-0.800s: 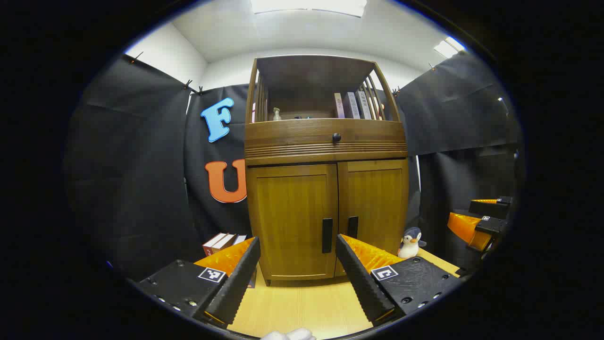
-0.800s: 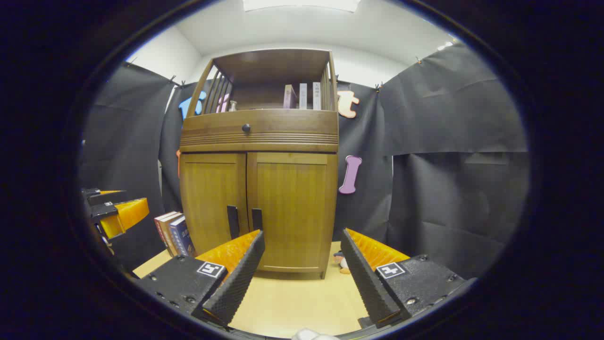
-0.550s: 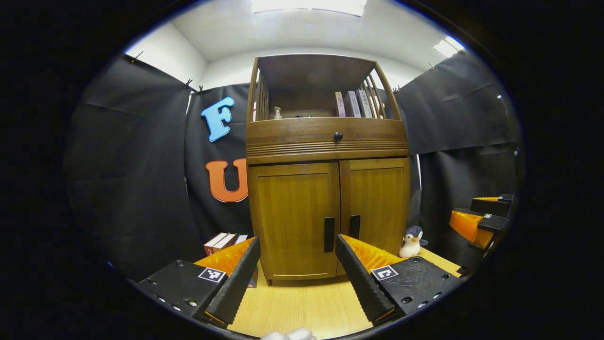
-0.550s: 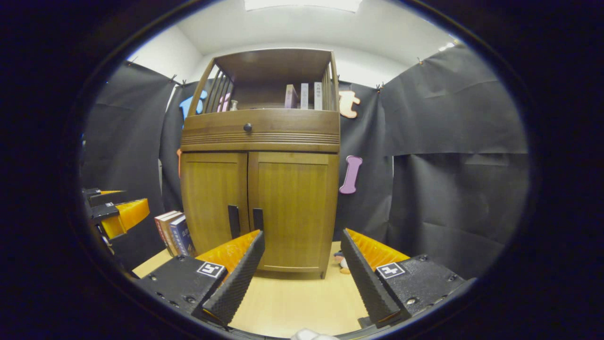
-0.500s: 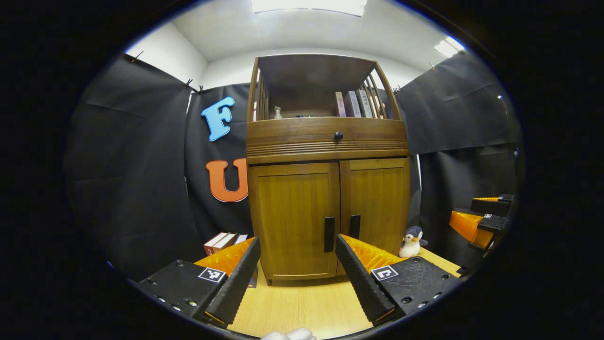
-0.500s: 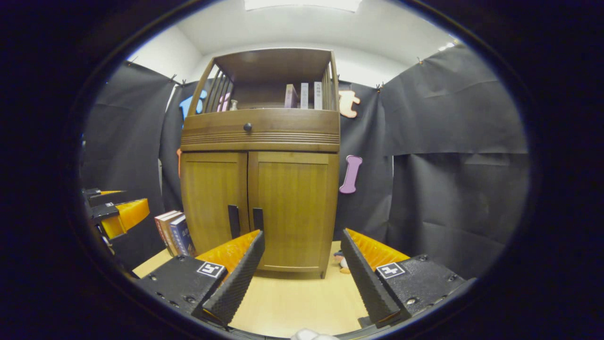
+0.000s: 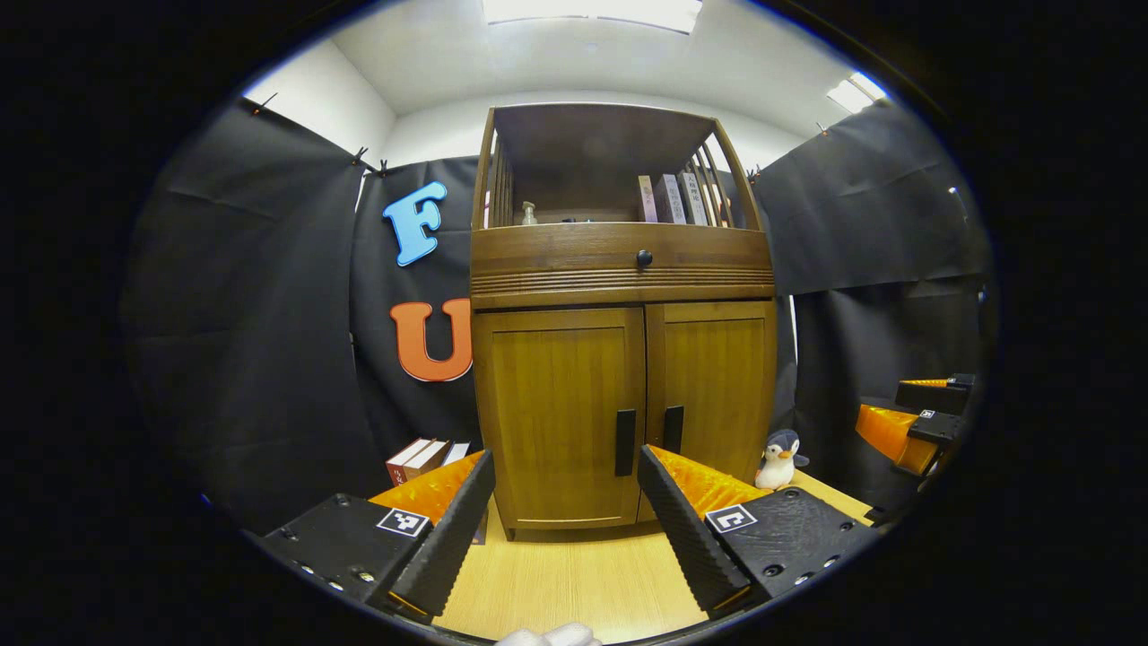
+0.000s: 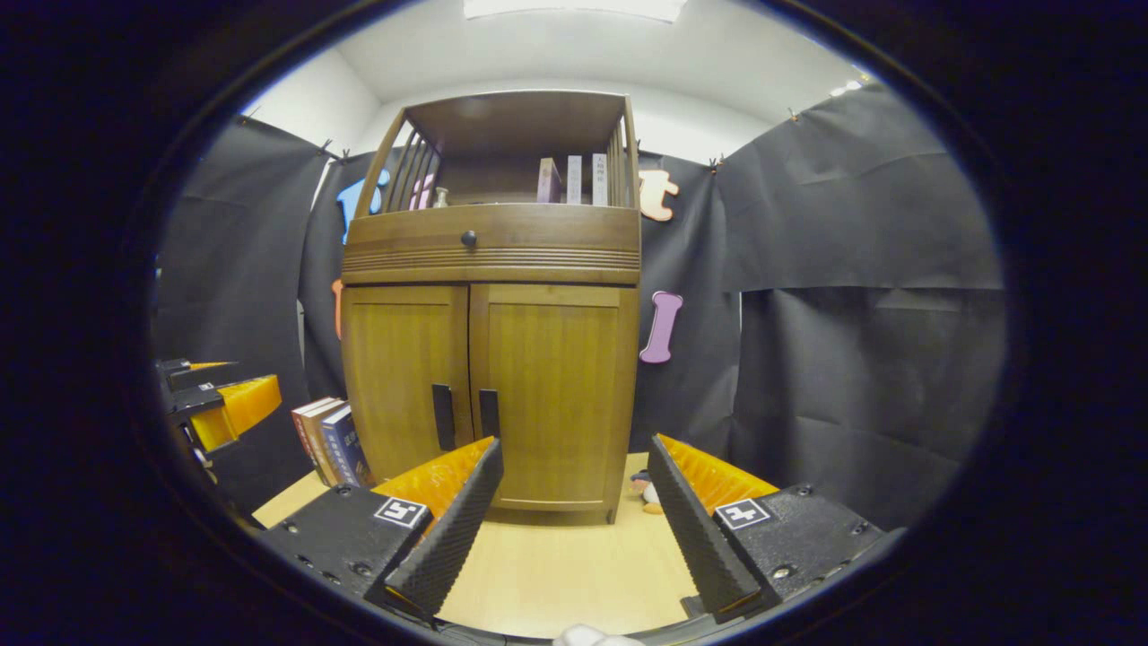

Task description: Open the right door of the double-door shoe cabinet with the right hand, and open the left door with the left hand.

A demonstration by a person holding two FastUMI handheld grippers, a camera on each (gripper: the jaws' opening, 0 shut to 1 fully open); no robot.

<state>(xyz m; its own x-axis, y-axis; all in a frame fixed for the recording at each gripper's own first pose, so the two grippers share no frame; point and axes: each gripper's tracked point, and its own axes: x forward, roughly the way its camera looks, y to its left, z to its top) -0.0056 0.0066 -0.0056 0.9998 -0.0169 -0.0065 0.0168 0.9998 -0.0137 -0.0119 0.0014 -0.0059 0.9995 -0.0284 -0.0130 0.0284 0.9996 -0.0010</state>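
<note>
Right now both tools sit back from the shoe cabinet, nothing touched. Left gripper at 6 o'clock of its view, fingers spread wide, holding nothing; right gripper likewise released and empty at 6 o'clock of the right gripper view. Table runs bare between fingers and cabinet base. Both doors closed: left door with its handle just left of the centre seam, right door with its handle just right of it. Risks, judged: the handles sit close together, so grippers closing in could bump each other or catch the wrong handle; slim handles, a shallow pinch may slip off; doors swinging out could hit the books at 9 o'clock or the penguin toy at 3 o'clock. Cabinet looks top-loaded with upper books on the shelf, so a hard yank might rock it.
</note>
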